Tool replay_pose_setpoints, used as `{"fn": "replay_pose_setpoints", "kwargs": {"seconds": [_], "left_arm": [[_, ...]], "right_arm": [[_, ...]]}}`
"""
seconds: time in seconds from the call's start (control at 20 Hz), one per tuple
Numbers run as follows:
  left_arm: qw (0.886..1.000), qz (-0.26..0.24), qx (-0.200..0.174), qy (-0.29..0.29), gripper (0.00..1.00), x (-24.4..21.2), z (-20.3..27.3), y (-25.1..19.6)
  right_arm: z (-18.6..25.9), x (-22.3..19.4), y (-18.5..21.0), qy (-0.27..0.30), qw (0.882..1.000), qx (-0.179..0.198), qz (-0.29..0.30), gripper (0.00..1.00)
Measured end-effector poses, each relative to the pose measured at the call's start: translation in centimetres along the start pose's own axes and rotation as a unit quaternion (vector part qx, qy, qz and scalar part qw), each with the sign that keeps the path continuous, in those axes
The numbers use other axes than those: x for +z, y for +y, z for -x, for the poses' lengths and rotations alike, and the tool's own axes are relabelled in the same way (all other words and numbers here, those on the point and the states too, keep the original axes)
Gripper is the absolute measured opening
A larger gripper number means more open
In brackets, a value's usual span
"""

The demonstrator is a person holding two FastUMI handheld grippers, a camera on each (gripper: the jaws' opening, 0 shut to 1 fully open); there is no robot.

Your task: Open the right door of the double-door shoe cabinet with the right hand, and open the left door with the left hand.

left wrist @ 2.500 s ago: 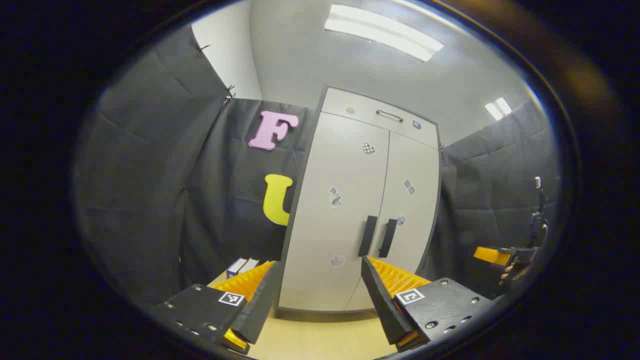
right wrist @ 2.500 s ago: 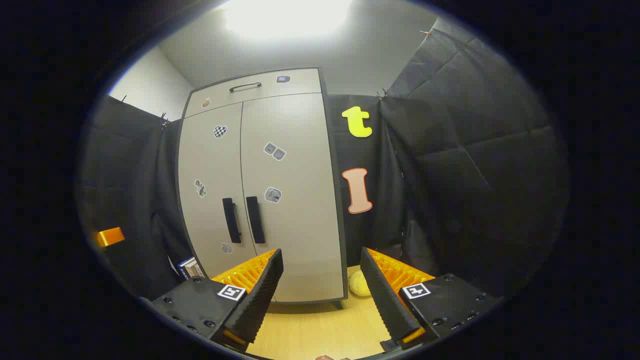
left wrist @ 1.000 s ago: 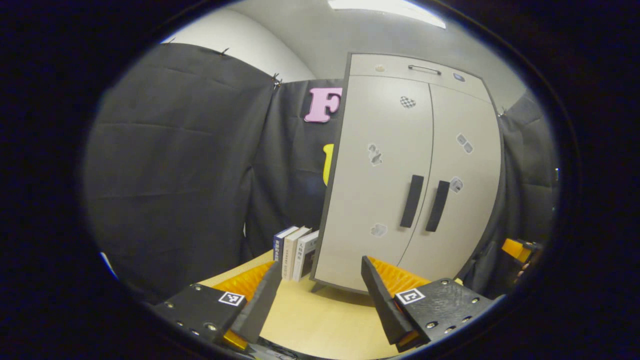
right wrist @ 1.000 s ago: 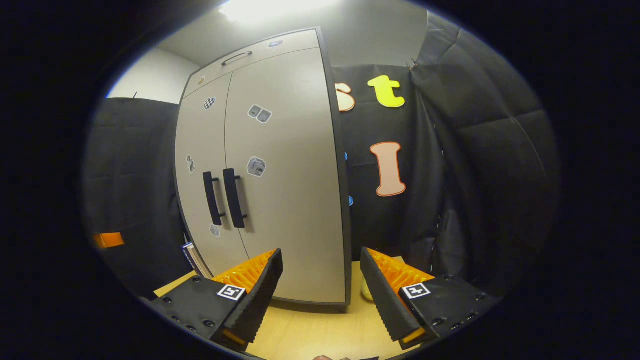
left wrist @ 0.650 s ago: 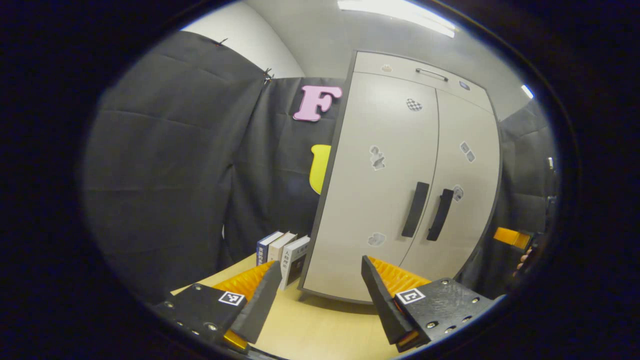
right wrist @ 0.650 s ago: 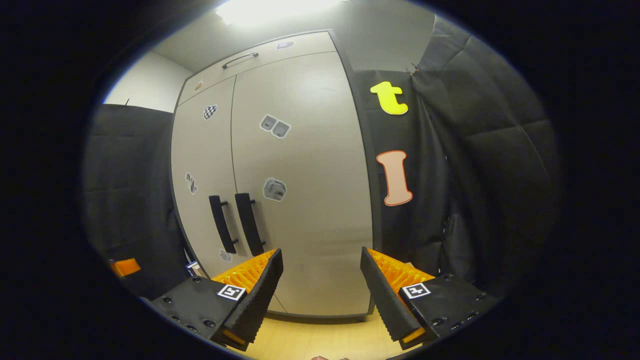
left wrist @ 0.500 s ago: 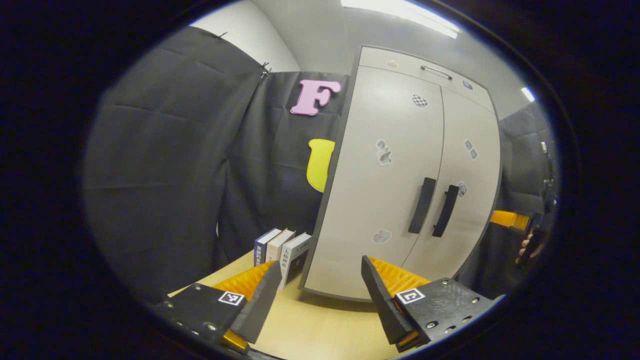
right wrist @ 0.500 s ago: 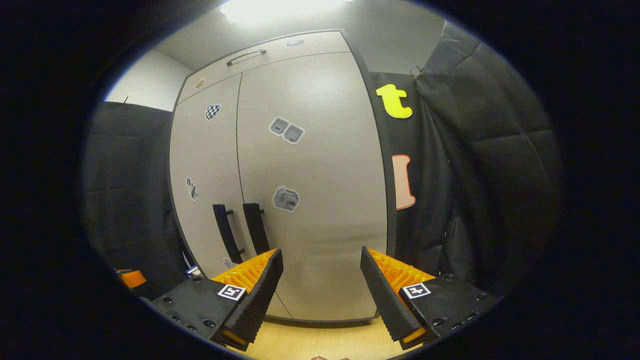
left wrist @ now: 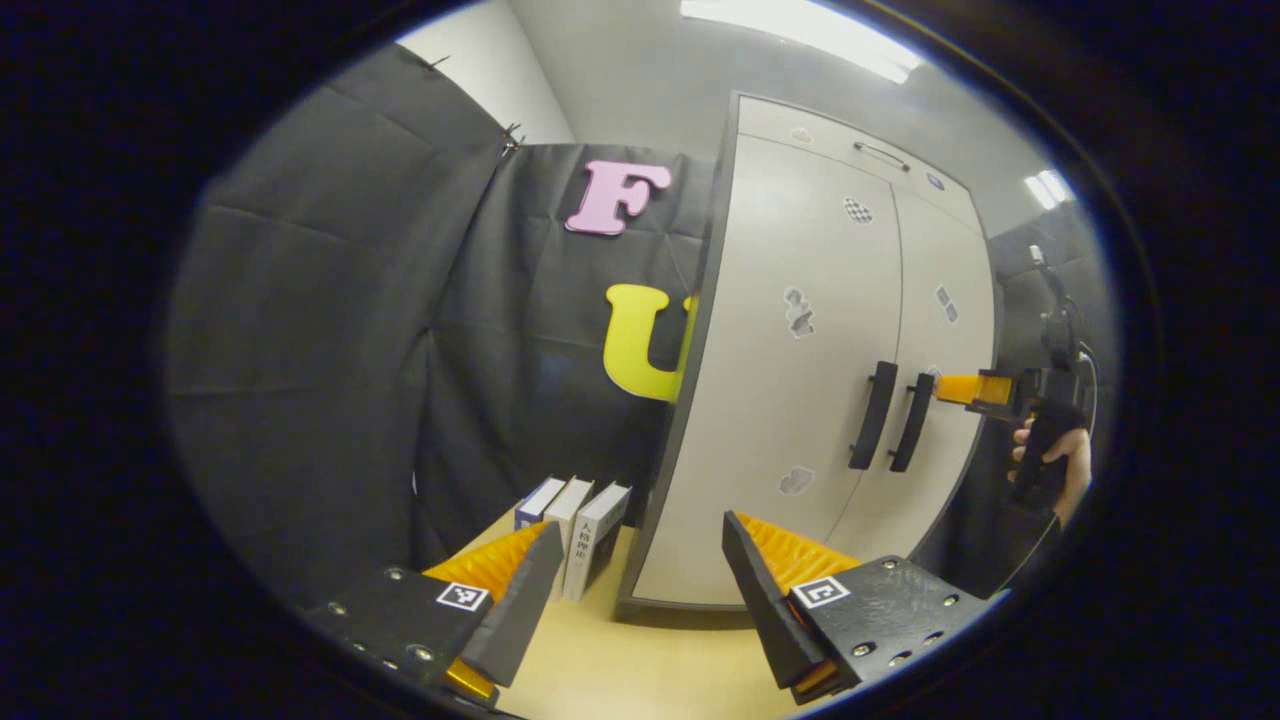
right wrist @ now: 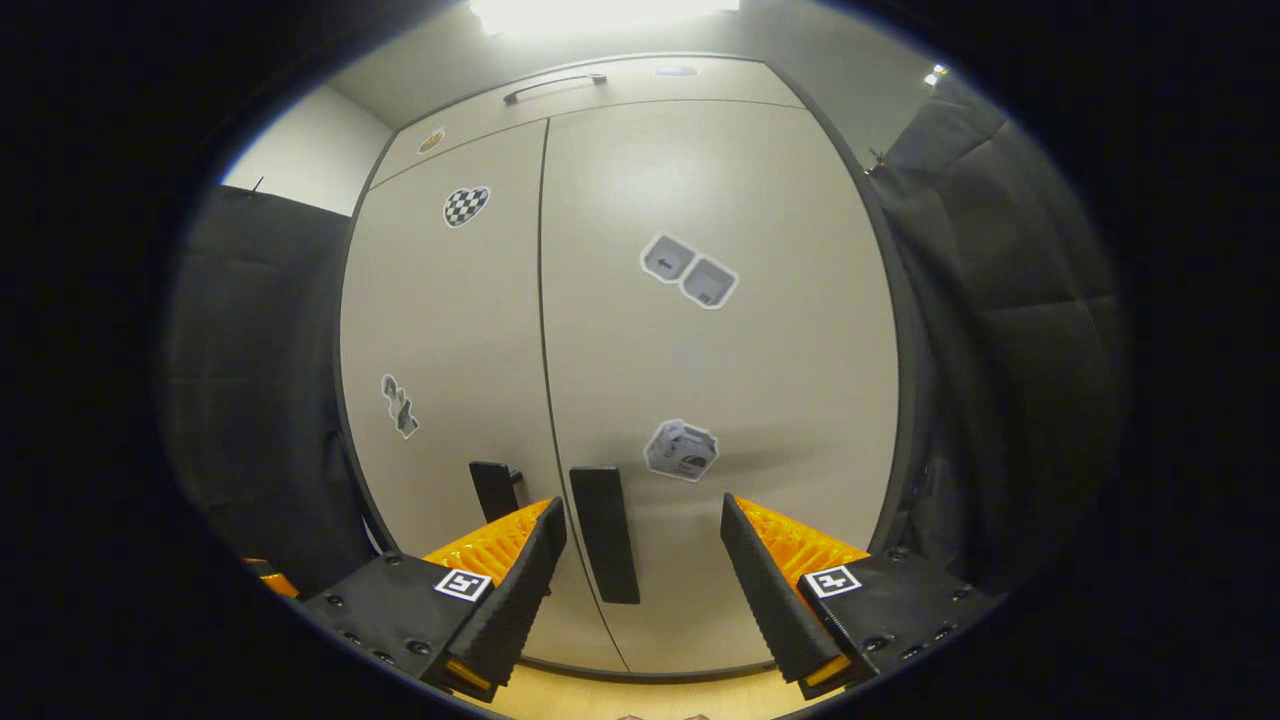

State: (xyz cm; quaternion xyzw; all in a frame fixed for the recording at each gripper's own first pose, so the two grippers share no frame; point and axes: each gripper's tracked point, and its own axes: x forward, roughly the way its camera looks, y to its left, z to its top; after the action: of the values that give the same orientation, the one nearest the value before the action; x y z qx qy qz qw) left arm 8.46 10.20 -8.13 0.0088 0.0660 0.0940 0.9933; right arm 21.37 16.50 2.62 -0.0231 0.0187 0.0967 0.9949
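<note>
Two closed doors on the shoe cabinet, rigid hinged panels. Right gripper spread around the right door handle, untouched; pinch mid-bar. Left gripper spread, well back.

Bright ceiling lights glare overhead; a soft sheen falls on the cabinet. Fisheye bending curves edges; focus stays sharp.
</note>
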Motion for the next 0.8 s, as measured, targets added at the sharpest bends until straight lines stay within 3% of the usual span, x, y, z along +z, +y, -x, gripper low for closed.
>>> {"fn": "replay_pose_setpoints", "kwargs": {"seconds": [0.15, 0.4, 0.5, 0.7, 0.75, 0.8], "left_arm": [[1.0, 0.004, -0.008, 0.016, 0.93, -1.3, -0.4, 0.8], [0.999, -0.037, -0.024, 0.019, 0.93, -1.9, -0.3, 0.8], [0.999, -0.035, -0.03, 0.019, 0.94, -2.1, -0.1, 0.8], [0.999, -0.015, -0.029, 0.027, 0.93, -2.6, 0.8, 1.6], [0.999, -0.016, -0.025, 0.027, 0.93, -2.7, 1.0, 2.0], [0.999, -0.018, -0.02, 0.028, 0.94, -2.8, 1.3, 2.5]], "right_arm": [[-1.6, -1.1, 0.7, 0.013, 1.0, -0.009, 0.006, 0.98], [-3.8, -2.3, 0.8, 0.04, 0.999, -0.026, -0.006, 0.97], [-4.3, -2.7, 1.0, 0.049, 0.998, -0.03, 0.005, 0.92], [-5.3, -3.7, 1.5, 0.075, 0.997, -0.028, -0.017, 0.55], [-5.3, -3.7, 1.6, 0.077, 0.996, -0.027, -0.03, 0.36], [-5.4, -3.8, 1.7, 0.081, 0.996, -0.025, -0.039, 0.39]]}}
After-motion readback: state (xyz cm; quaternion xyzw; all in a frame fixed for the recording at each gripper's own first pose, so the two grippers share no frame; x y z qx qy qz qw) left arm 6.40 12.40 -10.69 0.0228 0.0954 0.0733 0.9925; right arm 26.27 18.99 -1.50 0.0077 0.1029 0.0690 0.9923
